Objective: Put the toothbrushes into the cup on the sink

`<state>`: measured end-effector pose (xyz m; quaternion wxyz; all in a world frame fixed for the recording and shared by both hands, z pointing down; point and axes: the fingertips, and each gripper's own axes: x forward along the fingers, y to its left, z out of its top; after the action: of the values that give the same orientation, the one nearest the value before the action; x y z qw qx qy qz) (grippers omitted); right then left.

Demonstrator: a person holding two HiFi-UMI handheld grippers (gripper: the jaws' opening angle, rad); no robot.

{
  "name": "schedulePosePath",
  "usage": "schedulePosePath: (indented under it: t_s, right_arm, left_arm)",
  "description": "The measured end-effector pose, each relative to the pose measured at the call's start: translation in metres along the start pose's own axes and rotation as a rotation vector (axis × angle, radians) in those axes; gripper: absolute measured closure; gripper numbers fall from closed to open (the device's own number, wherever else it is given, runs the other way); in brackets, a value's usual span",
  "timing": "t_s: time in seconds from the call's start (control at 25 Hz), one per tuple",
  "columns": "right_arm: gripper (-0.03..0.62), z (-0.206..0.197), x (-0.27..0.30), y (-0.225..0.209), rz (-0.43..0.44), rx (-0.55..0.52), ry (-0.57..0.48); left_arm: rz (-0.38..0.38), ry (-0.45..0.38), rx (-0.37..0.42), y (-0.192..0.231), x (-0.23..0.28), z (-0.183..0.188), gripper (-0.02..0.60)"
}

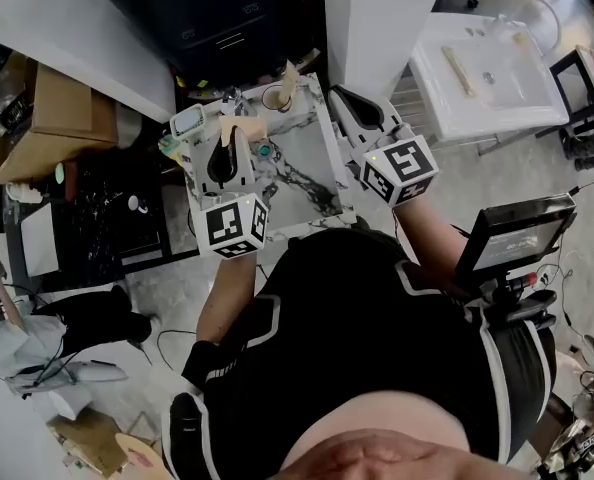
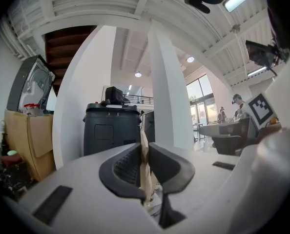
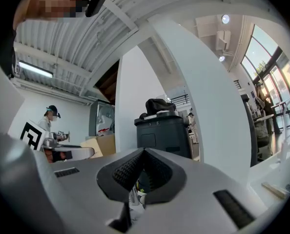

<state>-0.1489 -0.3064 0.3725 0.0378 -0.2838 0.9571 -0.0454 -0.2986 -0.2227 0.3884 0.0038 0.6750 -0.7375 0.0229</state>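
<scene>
A marble-topped sink counter (image 1: 312,183) lies in front of me in the head view. At its far edge stands a cup (image 1: 274,98) with a beige toothbrush (image 1: 289,80) sticking out of it. My left gripper (image 1: 235,146) hovers over the counter's left part, shut on another beige toothbrush (image 1: 242,126). In the left gripper view that flat beige handle (image 2: 145,177) stands upright, pinched between the jaws of the left gripper (image 2: 146,152). My right gripper (image 1: 345,98) is at the counter's right edge, shut with nothing in it. In the right gripper view its (image 3: 144,152) pads meet.
A black bin (image 1: 217,18) and a white pillar (image 1: 377,18) stand behind the counter. A cardboard box (image 1: 52,118) is at the left, a white basin (image 1: 487,68) at the upper right, a screen on a stand (image 1: 517,233) at the right. Small items (image 1: 265,150) lie on the counter.
</scene>
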Motion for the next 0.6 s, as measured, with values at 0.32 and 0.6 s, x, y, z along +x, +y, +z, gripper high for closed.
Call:
schedulePosePath:
  t_s: [0.32,0.6]
  right_arm:
    - [0.571,-0.01,-0.015,-0.014,-0.05,-0.02,0.037]
    - [0.571,-0.027,-0.021,-0.034,-0.086,-0.04,0.091]
  left_arm:
    - [-0.015,-0.006,0.009,-0.002,0.041,-0.018,0.534]
    - [0.016,0.013,0.038,0.004,0.085,-0.046,0.532]
